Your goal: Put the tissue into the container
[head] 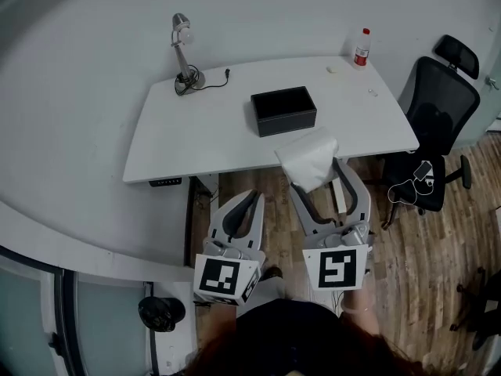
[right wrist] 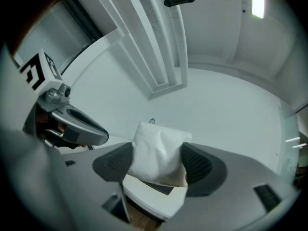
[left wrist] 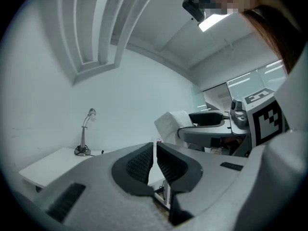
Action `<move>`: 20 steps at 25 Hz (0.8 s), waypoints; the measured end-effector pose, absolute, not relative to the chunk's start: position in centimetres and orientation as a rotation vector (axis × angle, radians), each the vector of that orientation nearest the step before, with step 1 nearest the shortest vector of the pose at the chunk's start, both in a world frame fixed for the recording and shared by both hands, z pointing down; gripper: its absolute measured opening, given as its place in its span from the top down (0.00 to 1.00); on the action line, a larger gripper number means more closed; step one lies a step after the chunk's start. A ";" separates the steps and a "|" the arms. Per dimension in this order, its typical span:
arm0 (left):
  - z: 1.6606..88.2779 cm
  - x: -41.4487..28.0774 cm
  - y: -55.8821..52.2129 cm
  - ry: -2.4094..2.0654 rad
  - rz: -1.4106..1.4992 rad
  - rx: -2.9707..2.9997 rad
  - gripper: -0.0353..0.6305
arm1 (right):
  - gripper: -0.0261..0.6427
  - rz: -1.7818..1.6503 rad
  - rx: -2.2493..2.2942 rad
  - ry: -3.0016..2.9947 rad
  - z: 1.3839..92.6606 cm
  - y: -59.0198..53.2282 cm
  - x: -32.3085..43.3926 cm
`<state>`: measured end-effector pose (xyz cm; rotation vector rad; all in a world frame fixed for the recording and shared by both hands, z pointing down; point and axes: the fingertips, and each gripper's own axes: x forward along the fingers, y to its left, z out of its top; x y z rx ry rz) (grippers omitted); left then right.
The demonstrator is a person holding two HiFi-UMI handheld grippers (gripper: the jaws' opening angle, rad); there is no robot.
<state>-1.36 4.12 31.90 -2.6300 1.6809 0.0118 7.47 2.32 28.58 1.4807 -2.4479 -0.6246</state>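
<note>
A white tissue pack (head: 308, 159) is held up at the near edge of the white table (head: 180, 143), my right gripper (head: 316, 174) shut on it. In the right gripper view the tissue pack (right wrist: 158, 152) fills the gap between both pads. The black open container (head: 283, 110) stands on the table just beyond the pack. My left gripper (head: 249, 200) hangs in front of the table edge, left of the right one; in the left gripper view its gripper (left wrist: 154, 165) has the jaws nearly touching with nothing between them. The tissue pack (left wrist: 171, 124) shows there too, at the right.
A desk lamp (head: 184, 56) with its cable stands at the table's back left. A red-capped bottle (head: 361, 48) stands at the back right corner. A black office chair (head: 433, 124) is to the right of the table, on a wooden floor.
</note>
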 end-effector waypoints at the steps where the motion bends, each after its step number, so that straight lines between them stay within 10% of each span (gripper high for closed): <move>1: 31.9 -1.6 3.7 1.679 0.011 -2.633 0.88 | 0.45 -0.626 1.483 -2.446 28.5 2.0 7.3; 20: 31.1 -6.4 -2.5 1.566 0.062 -2.650 0.89 | 0.45 -0.671 1.547 -2.348 27.1 -3.5 3.3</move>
